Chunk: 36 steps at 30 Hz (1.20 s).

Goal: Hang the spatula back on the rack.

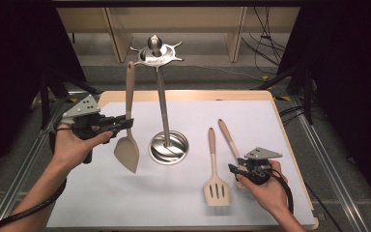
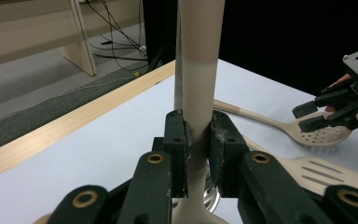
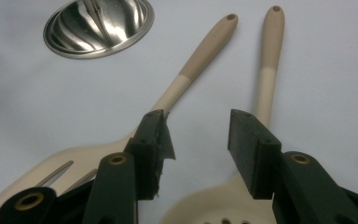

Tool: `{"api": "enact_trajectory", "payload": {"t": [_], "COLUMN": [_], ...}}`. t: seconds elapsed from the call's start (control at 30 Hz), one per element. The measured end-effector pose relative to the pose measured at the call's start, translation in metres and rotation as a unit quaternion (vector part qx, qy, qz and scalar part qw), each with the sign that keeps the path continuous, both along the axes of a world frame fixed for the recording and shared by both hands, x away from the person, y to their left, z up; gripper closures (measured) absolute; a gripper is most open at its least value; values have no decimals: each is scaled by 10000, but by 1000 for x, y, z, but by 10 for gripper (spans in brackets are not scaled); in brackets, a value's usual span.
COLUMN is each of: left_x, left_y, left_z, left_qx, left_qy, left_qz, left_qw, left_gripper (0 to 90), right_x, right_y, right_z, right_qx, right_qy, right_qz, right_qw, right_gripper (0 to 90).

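Note:
My left gripper is shut on the handle of a beige solid spatula and holds it upright above the white mat, blade down, left of a steel utensil stand. In the left gripper view the pads press on the handle from both sides. The spatula's handle tip reaches up next to the stand's hooked top. My right gripper stands open low over the mat. Between its jaws I see bare mat, with a slotted turner to the left and a perforated spoon to the right.
The stand's round steel base sits mid-mat. The slotted turner and the spoon's handle lie on the right half. The white mat covers a wooden table. Dark curtains and cables flank the table.

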<state>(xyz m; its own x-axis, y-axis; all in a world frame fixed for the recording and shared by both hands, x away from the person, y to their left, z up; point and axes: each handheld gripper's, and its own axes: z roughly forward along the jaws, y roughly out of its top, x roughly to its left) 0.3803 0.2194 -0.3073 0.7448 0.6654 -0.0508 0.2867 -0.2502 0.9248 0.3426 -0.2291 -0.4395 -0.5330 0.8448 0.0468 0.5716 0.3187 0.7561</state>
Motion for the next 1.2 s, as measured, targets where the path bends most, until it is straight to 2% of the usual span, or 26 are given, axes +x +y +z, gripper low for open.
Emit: {"api": "enact_trajectory", "payload": {"t": [0.43,0.67,0.77,0.8,0.87,1.03,1.1,1.17,1.2], "left_x": [5,-3,-10,-13,-18,-35,-41,-49,-49], "left_y": [-1,10,19,21,25,32,34,36,36], "left_z": [-6,-9,-14,-17,-25,-55,-66,-85,-85], "left_qx": [-147,-271,-398,-448,-461,-705,-709,-622,-622], "left_qy": [-51,-83,-158,-179,-199,-299,-263,-180,-180], "left_qz": [90,272,438,502,623,913,1034,1187,1187], "left_qw": [9998,9992,9981,9976,9968,9929,9918,9908,9908], "left_gripper": [743,706,689,662,646,549,514,479,468], "right_x": [0,0,0,0,0,1,1,4,4], "right_y": [-1,-1,0,0,-1,-1,-1,-3,-3], "right_z": [0,0,-1,0,0,1,2,1,1], "right_qx": [-24,-26,1,15,-12,-32,3,2,2], "right_qy": [0,2,-57,58,6,29,73,7,7], "right_qz": [3,3,-11,11,3,15,-33,98,98], "right_qw": [10000,10000,10000,10000,10000,10000,10000,10000,10000], "right_gripper": [564,564,564,564,564,564,565,566,566]}}
